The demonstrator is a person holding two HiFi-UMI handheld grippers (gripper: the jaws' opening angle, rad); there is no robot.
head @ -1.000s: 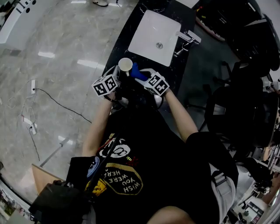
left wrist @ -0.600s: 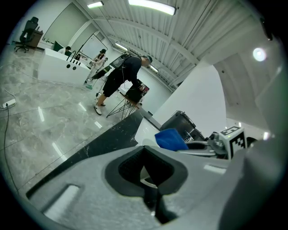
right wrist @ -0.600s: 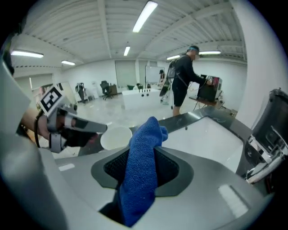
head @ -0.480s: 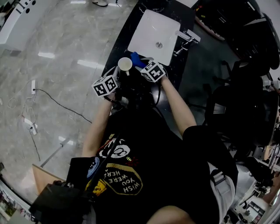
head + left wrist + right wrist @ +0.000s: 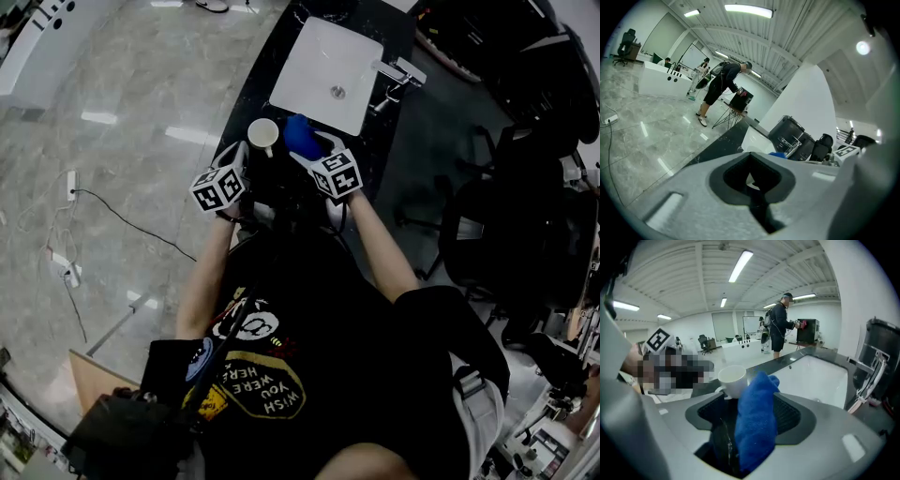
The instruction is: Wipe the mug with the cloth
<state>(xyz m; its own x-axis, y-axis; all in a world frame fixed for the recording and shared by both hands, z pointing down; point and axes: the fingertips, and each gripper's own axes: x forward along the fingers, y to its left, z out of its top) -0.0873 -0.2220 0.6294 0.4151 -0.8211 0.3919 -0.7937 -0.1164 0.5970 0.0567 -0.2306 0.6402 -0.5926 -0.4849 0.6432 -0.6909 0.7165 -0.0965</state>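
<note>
Left gripper (image 5: 236, 167): jaws closed on the mug (image 5: 263, 136) handle. Right gripper (image 5: 314, 157): jaws opening, cloth (image 5: 300, 134) loose between them, just right of the mug. Wiping step appears to be ending. Next move probably requires lowering the cloth short of the far sink (image 5: 323, 66).

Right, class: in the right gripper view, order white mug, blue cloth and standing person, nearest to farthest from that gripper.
1. blue cloth, between the right gripper's opening jaws.
2. white mug, just beyond, left.
3. standing person, far across the room.
</note>
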